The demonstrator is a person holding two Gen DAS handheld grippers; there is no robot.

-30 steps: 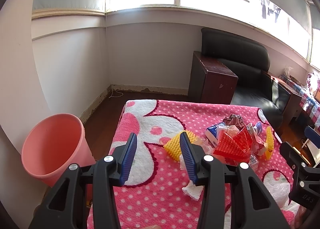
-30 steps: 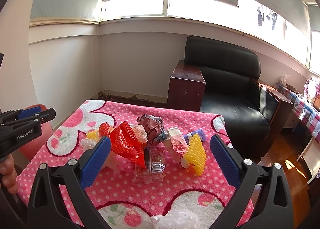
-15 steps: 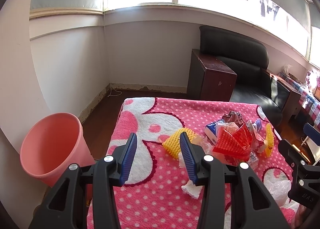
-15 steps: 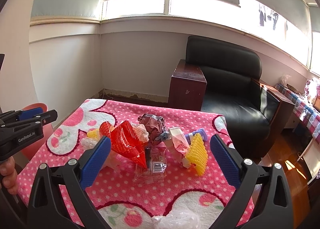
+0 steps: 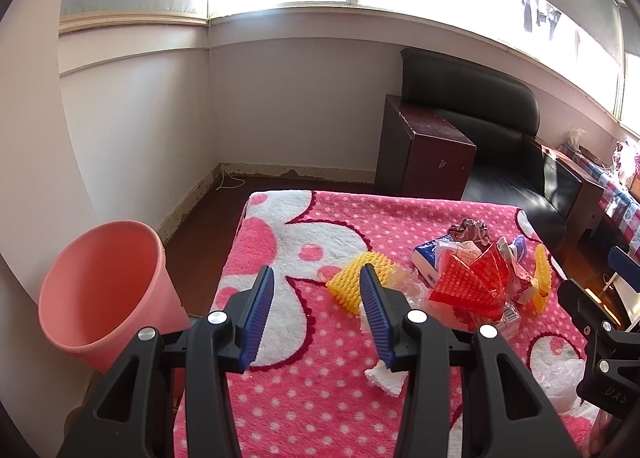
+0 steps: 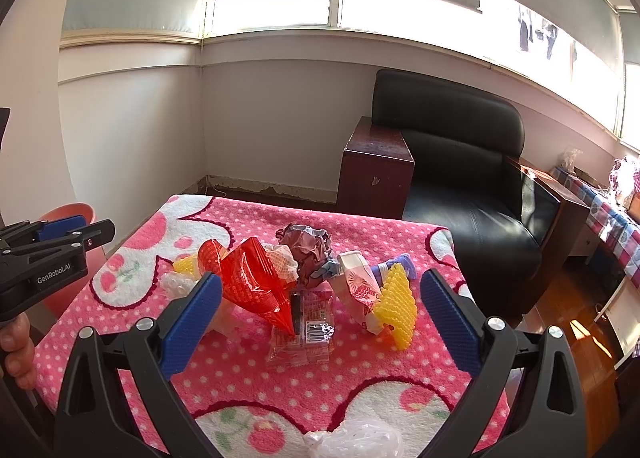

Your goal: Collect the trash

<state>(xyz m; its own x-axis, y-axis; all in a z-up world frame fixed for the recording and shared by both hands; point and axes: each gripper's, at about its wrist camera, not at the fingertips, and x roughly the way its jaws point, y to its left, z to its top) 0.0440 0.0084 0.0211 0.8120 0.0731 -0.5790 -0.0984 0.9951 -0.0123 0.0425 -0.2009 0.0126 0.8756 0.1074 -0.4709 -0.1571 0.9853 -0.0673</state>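
A pile of trash lies on the pink dotted blanket (image 6: 248, 362): a red mesh wrapper (image 6: 250, 278), a yellow foam net (image 6: 396, 304), a clear snack packet (image 6: 306, 332), a crumpled brown wrapper (image 6: 306, 246). In the left wrist view a second yellow foam net (image 5: 352, 282) and a white scrap (image 5: 384, 376) lie near my left gripper (image 5: 316, 316), which is open and empty above the blanket. My right gripper (image 6: 320, 324) is wide open and empty, just short of the pile. A pink bin (image 5: 100, 290) stands on the floor to the left.
A clear plastic bag (image 6: 354, 440) lies at the blanket's near edge. A black leather armchair (image 6: 460, 177) and a dark wooden cabinet (image 6: 376, 173) stand behind the table. The wall corner is on the far left.
Both grippers have eased slightly forward toward the pile. Neither jaw opening has changed.
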